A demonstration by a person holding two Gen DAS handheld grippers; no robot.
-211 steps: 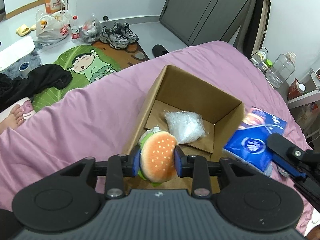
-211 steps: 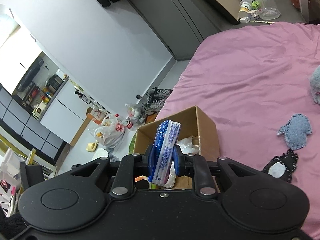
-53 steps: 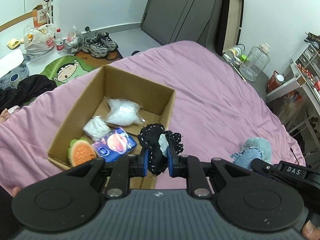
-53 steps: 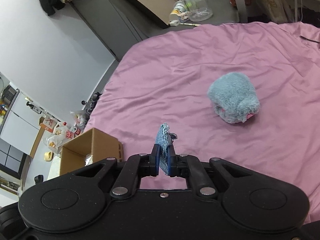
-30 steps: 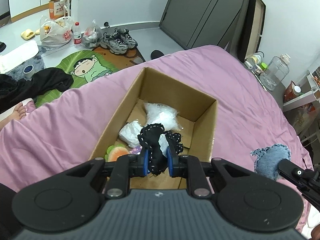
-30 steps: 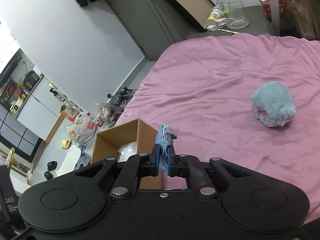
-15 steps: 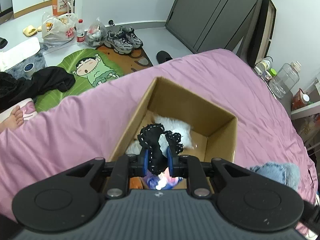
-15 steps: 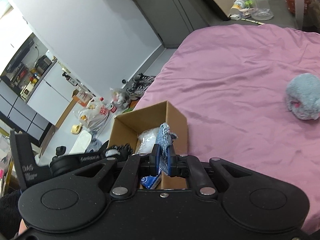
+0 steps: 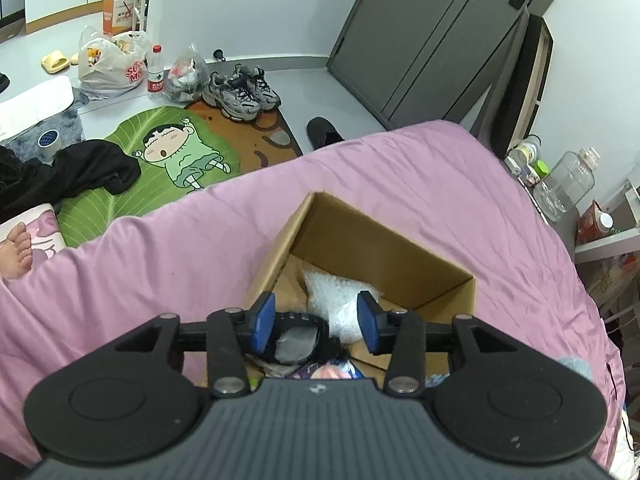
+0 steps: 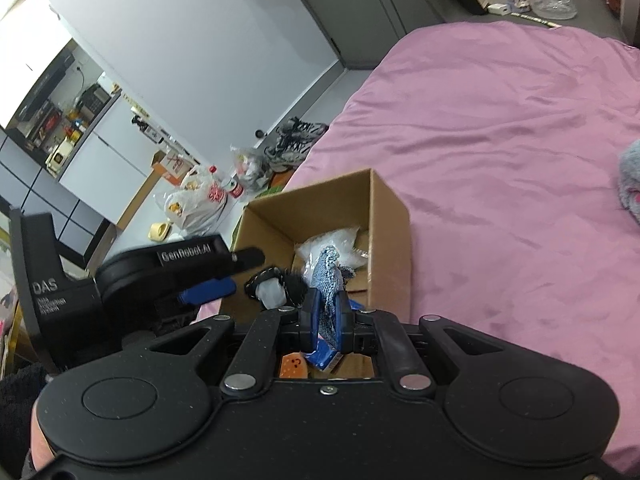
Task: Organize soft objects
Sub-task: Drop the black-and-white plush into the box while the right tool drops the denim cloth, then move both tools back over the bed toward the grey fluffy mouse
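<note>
So the pink bed [image 9: 420, 184] fills most of both views, and the cardboard box [image 9: 384, 248] sits on it near the edge by the floor, open top up. My left gripper [image 9: 316, 322] hangs right over the near end of the box with its blue pads [image 9: 264, 322] spread wide apart, nothing clamped between them. The black lacy pouch [image 9: 298, 338] with a pale grey middle sits loose in the gap just below the pads, closer to the left pad than the right one, and I can't tell if it touches either. In the right wrist view that same pouch [image 10: 276, 284] lies just past the left gripper's tip, over the box opening, its long side running roughly across the box.

My right gripper [image 10: 326, 322] is closed tight on a denim patch [image 10: 328, 280]. The patch stands upright on edge between the pads, long axis pointing straight up and away from me, frayed top above the box's inside.

Inside the box: a white crinkly bag [image 9: 340, 296] against the far end, a blue tissue pack [image 10: 320, 354] and an orange burger toy [image 10: 294, 366] tucked under my right gripper. A fluffy grey toy [image 10: 630, 176] lies well apart on the bed, off at the right edge.
</note>
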